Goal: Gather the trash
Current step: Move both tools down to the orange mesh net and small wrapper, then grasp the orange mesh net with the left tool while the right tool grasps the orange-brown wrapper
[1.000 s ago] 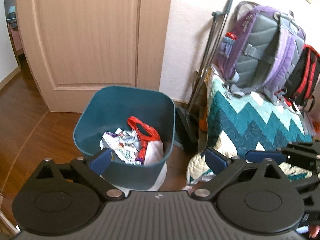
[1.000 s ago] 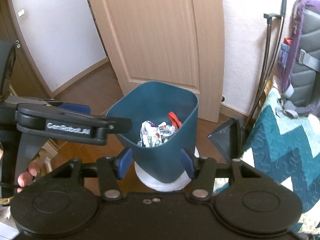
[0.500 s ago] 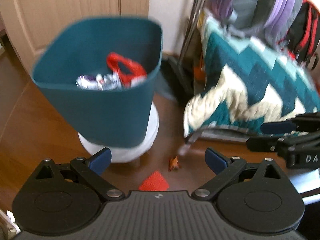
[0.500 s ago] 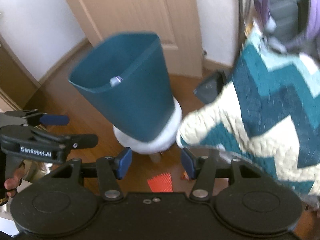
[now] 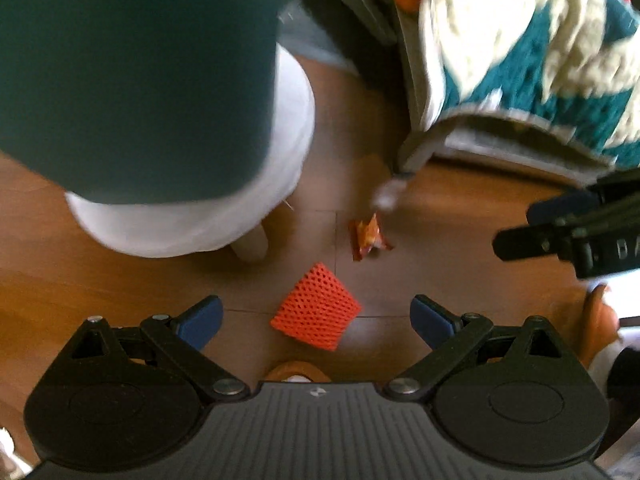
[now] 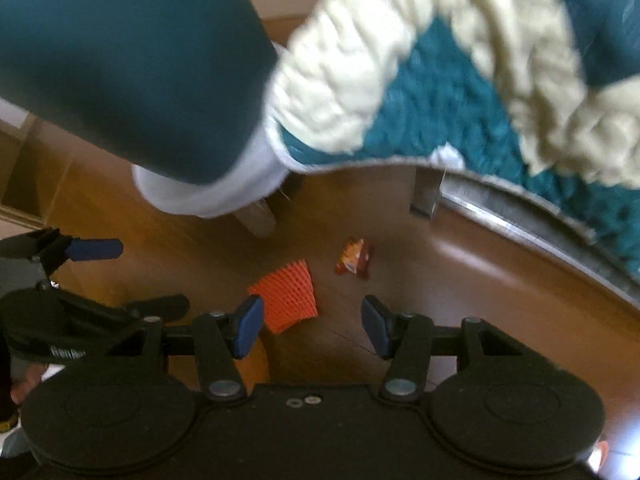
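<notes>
Left wrist view, left to right. The teal bin [image 5: 132, 76] fills the upper left, standing on a white stool [image 5: 280, 184]; its inside is not visible from here. My left fingers [image 5: 316, 320] stand wide apart, nothing clamped between them. The orange mesh piece [image 5: 316, 312] lies flat on the wooden floor [image 5: 440, 240], in the gap between my two blue pads and slightly ahead of them, not touching either. The crumpled orange wrapper [image 5: 368, 236] lies farther ahead, just beyond the mesh, apart from it. Teal-and-cream quilt [image 5: 540, 60] hangs at upper right. The other tool's fingers enter from the right edge.

Right wrist view, left to right. My left-hand tool shows at the left edge. My right fingers [image 6: 312, 328] also stand apart, empty. The mesh piece [image 6: 286, 296] lies just ahead of the left-side pad [image 6: 248, 324], close beside it; contact cannot be told. The wrapper [image 6: 354, 262] lies ahead of the gap, nearer the right-side pad's line, well clear of it.

Count: one bin, one stool, one mesh piece, one wrapper, one quilt. Both trash items on the floor, outside the bin. Frames are motion-blurred.
</notes>
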